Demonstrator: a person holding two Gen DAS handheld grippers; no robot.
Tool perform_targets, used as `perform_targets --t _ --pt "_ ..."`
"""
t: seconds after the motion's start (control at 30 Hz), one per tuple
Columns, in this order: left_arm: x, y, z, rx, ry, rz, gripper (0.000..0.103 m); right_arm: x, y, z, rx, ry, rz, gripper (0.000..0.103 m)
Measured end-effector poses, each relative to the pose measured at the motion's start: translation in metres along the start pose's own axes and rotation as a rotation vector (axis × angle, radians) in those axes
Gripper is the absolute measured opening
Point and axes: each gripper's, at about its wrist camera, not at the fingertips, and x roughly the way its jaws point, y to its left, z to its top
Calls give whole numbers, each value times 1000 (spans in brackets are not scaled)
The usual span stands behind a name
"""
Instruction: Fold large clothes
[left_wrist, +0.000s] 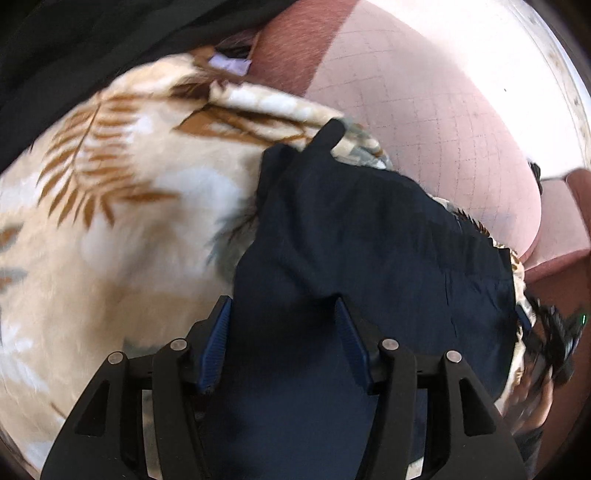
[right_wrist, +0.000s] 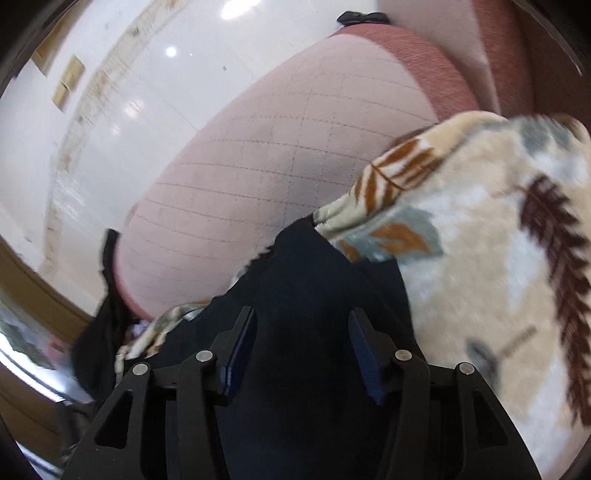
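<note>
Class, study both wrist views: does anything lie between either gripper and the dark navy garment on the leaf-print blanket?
Nothing visible does. The navy garment lies directly under the left gripper and the right gripper, both with jaws apart above it, on the leaf-print blanket.

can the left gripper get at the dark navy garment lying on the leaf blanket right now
Probably yes. The left gripper hangs open right over the dark navy garment, nothing lies between them, and the cloth sits on top of the leaf blanket.
</note>
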Motion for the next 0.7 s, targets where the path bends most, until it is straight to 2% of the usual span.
perform_targets --t 0.07,0.1,0.13,0.17,0.2,0.27,0.3,0.37,0.47,0.53,0.57,0.6,0.67,0.7 --pt "9 -11 6 49 -32 58 56 18 5 3 -10 -10 -29 54" --pt "14 -15 6 74 -42 104 56 26 5 2 -26 -10 -47 50" --pt "23 -17 7 96 -40 153 59 44 4 -1 -49 37 -120 49" --pt "34 -17 6 112 -22 206 66 60 -2 -4 -48 109 -178 48" --pt "47 -15 5 109 5 232 68 65 -6 -6 -36 131 -186 46" --pt "42 -13 4 106 -19 226 68 48 -3 -3 -18 64 -175 45" --pt "37 -14 2 107 -19 220 68 39 -1 -3 -9 47 -168 48" --pt "22 -14 -6 102 -30 199 67 11 5 -11 -27 16 -99 50" --pt "-10 -24 -36 139 -106 153 67 -28 11 -46 -94 -17 -43 52" --pt "-20 -32 -60 175 -135 145 68 -39 2 -72 -87 -1 -46 58" --pt "-15 -36 -71 194 -115 152 69 -37 -8 -88 -62 46 -60 58" --pt "-5 -39 -77 208 -82 159 69 -35 -14 -95 -48 76 -69 53" --pt "6 -40 -84 220 -37 194 70 -53 -12 -104 -53 52 -80 52" --pt "7 -40 -86 223 -35 204 70 -61 -9 -101 -41 47 -76 55"
